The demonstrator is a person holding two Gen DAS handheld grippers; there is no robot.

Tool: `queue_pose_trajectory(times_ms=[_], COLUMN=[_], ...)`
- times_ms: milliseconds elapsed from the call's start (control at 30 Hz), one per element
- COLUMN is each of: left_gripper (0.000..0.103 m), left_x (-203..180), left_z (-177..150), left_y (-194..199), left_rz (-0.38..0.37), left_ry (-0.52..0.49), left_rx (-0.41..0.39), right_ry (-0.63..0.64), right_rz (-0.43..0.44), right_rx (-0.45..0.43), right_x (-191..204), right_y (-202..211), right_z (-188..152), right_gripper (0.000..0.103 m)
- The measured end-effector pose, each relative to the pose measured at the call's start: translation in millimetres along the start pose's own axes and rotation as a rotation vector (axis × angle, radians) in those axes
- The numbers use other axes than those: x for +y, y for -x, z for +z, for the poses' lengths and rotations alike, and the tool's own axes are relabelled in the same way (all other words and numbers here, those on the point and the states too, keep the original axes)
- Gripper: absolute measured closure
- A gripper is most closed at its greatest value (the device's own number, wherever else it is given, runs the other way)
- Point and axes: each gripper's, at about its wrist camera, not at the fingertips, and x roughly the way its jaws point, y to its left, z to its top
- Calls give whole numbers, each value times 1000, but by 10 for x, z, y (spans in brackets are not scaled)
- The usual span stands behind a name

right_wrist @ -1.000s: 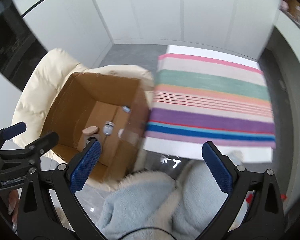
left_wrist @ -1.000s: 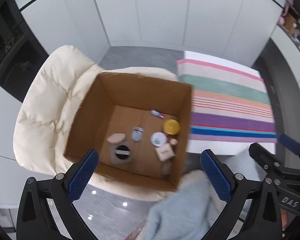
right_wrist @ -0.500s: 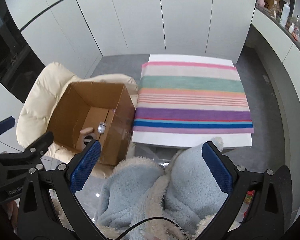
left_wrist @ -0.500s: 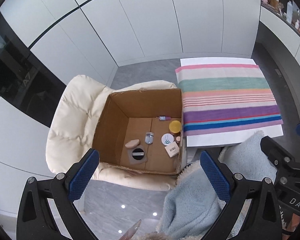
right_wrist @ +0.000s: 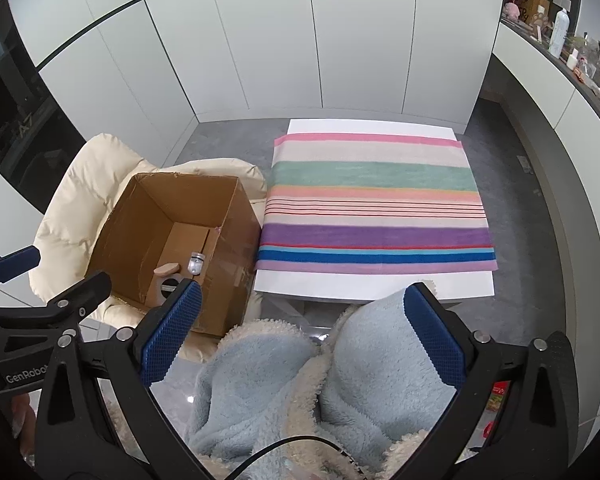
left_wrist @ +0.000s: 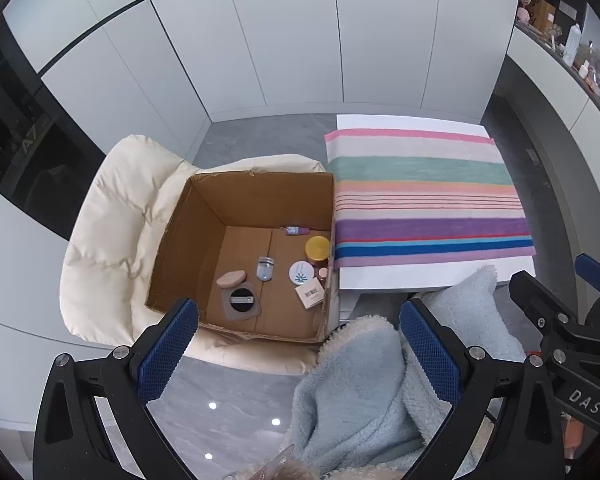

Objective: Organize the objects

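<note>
**q:** where do the things lie from your grippers?

**a:** all of them sit on the floor of the cardboard box (left_wrist: 256, 204), which stands on the cream padded chair (left_wrist: 112, 216), just beside the left edge of the white table (left_wrist: 412, 280) with the striped cloth (left_wrist: 424, 196). my left gripper (left_wrist: 300, 344) hangs above the box's near wall, fingers spread wide with nothing between them. my right gripper (right_wrist: 300, 332) is likewise spread and empty, off to the box's right, above my fleece-covered knees.

**q:** which arm is nearer?

**a:** the left, i judge. the box lies ahead and below it; from the right wrist view the box's right wall hides most of the contents.

**q:** what is in there?

**a:** by the right wall of the box, a gold-lidded jar (left_wrist: 317, 249), a white round tin (left_wrist: 301, 273) and a small labelled carton (left_wrist: 310, 295). nearer the box's middle, a small clear jar (left_wrist: 265, 268), a pink pebble-shaped piece (left_wrist: 231, 279) and a grey case with a black disc (left_wrist: 241, 303). a small tube (left_wrist: 296, 231) lies at the far wall, its long axis running along that wall.
</note>
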Motion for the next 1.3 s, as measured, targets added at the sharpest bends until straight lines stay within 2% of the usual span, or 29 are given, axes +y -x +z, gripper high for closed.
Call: queue_pose_trajectory(times_ms=[100, 1100, 1300], left_gripper=[1, 1, 1], left_x=[8, -59, -38], left_z=[-1, 7, 12], left_y=[10, -25, -19], left_rz=[-26, -64, -34], left_ry=[14, 13, 19], left_rx=[3, 19, 5], right_ry=[-4, -9, -10], right_rz=[0, -9, -5], right_rx=[1, 12, 10], right_x=[-16, -75, -70], right_y=[4, -75, -72], right_z=[8, -4, -6], right_gripper=[0, 0, 0])
